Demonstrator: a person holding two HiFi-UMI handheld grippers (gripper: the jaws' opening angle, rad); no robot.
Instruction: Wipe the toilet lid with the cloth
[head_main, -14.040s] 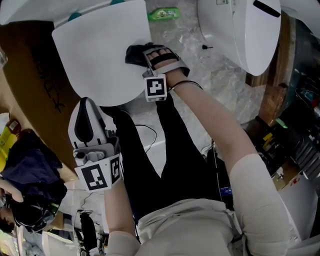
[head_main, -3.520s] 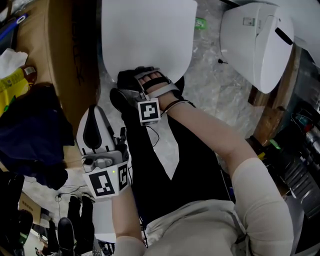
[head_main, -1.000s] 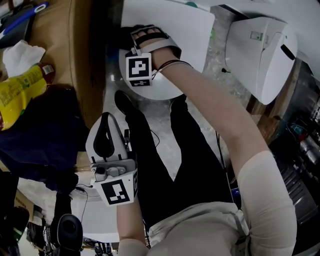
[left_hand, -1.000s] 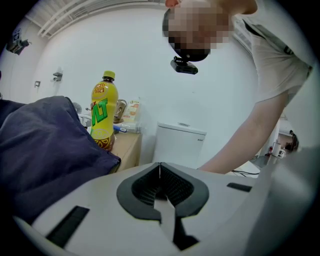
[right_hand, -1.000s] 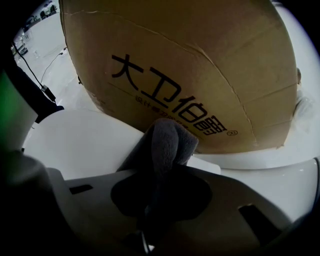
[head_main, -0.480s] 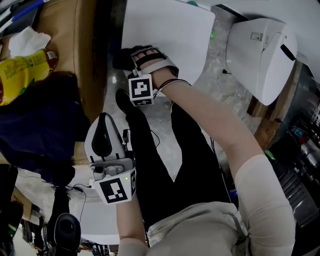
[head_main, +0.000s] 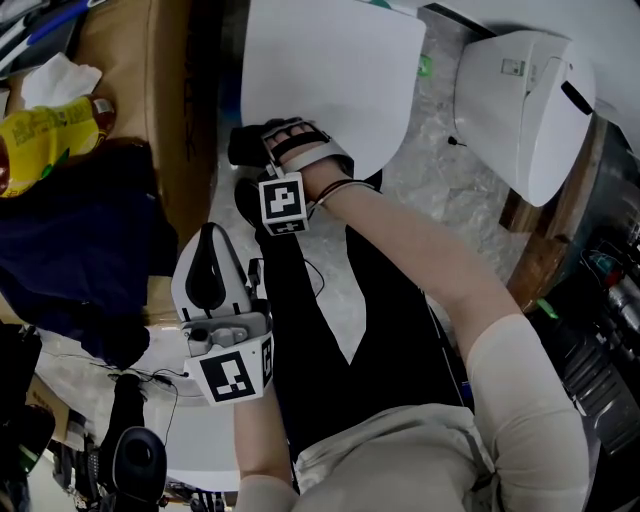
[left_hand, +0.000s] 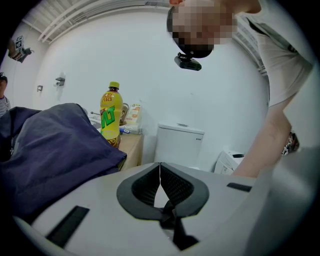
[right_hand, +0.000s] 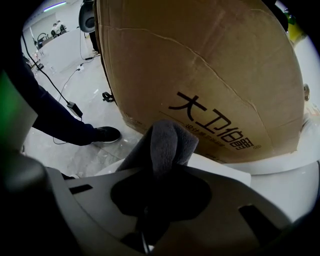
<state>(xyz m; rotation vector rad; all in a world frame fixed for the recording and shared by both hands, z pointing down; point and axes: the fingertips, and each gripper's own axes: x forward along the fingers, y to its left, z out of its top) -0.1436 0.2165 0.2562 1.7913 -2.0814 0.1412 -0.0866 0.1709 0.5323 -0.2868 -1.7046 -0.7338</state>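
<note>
The cloth (right_hand: 167, 142) is squeezed tight between the jaws of the right hand-held gripper (head_main: 262, 142), and a soft grey fold is pushed out in front. The toilet lid (head_main: 330, 70) is found just under this gripper and off to its right, so only the lid's edge seems to be touched by the cloth. A big cardboard box (right_hand: 200, 75) is seen just ahead of the jaws. The left hand-held gripper (left_hand: 160, 175) is closed with nothing inside and is held well away from the lid. If the cloth is pushed further ahead, the lid could be missed and the box bumped. If it is pressed too hard, the cloth could be pulled out.
</note>
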